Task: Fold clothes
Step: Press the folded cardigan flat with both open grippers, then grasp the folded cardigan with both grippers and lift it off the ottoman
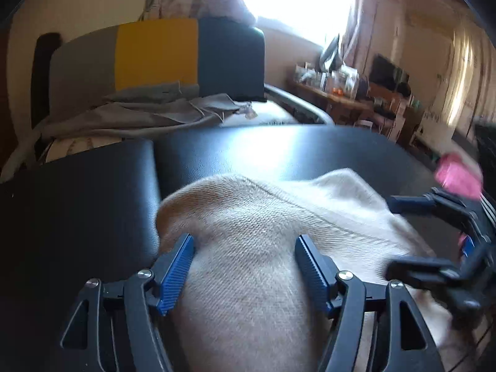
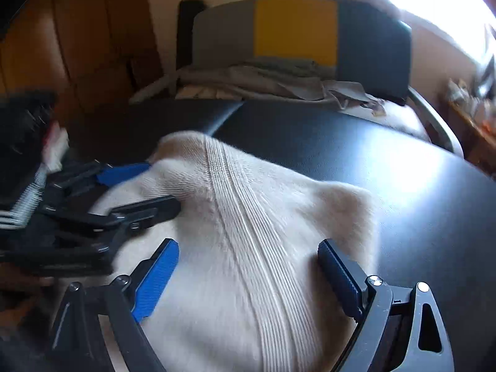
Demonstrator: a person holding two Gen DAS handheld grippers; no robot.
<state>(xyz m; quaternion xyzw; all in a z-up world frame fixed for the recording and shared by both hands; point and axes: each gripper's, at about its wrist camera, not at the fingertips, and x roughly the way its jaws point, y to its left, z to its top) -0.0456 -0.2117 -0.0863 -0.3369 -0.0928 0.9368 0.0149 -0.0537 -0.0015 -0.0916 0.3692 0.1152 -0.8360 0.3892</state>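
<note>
On the black padded table [image 1: 279, 152], the cream knit garment [image 1: 263, 248] is bunching unfolded between the wide-spread fingers of both the left gripper [image 1: 245, 266] and right gripper [image 2: 248, 272], so folding is seemingly only beginning.

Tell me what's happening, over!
Both tools open: left tool, right tool. Cream sweater bunched between them on black table. Nothing in the way.

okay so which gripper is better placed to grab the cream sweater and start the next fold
Probably the left gripper: its open fingers straddle a raised bulge of the cream sweater near its edge. The right gripper is open over the ribbed middle, farther from an edge.
</note>
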